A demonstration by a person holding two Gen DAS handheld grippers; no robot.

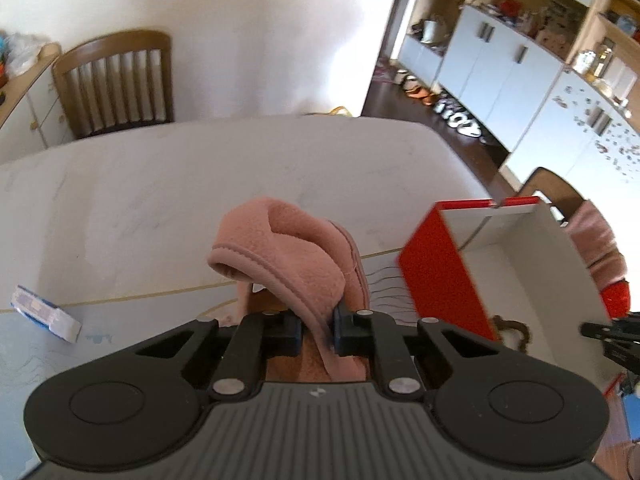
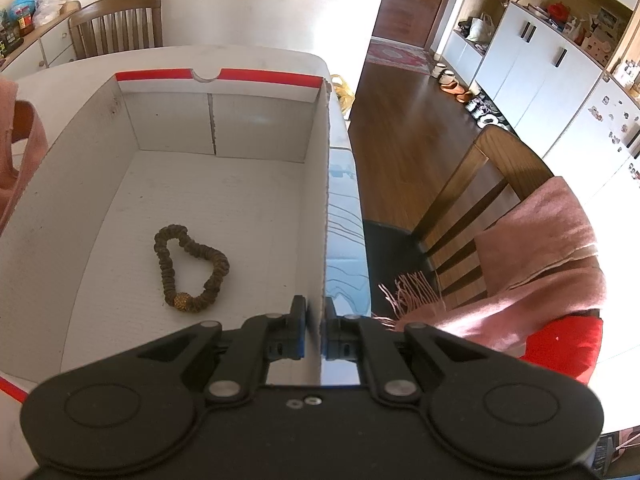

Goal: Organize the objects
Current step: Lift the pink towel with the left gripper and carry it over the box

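Holding: left gripper (image 1: 317, 330) clamped on pink fleece slipper (image 1: 280, 248), raised over table (image 1: 160, 184), just left of box (image 2: 224, 196). Right gripper (image 2: 316, 334) pinched narrow on box right wall, steadying. Inside: beaded bracelet (image 2: 188, 268). Advice: clear red rim, lower slipper beside bracelet, release only once resting.

White table (image 1: 160, 200): red-and-white cardboard box (image 1: 440, 276) at right, small blue-white packet (image 1: 46, 314) near left edge, patterned mat (image 1: 120, 340) under near side.
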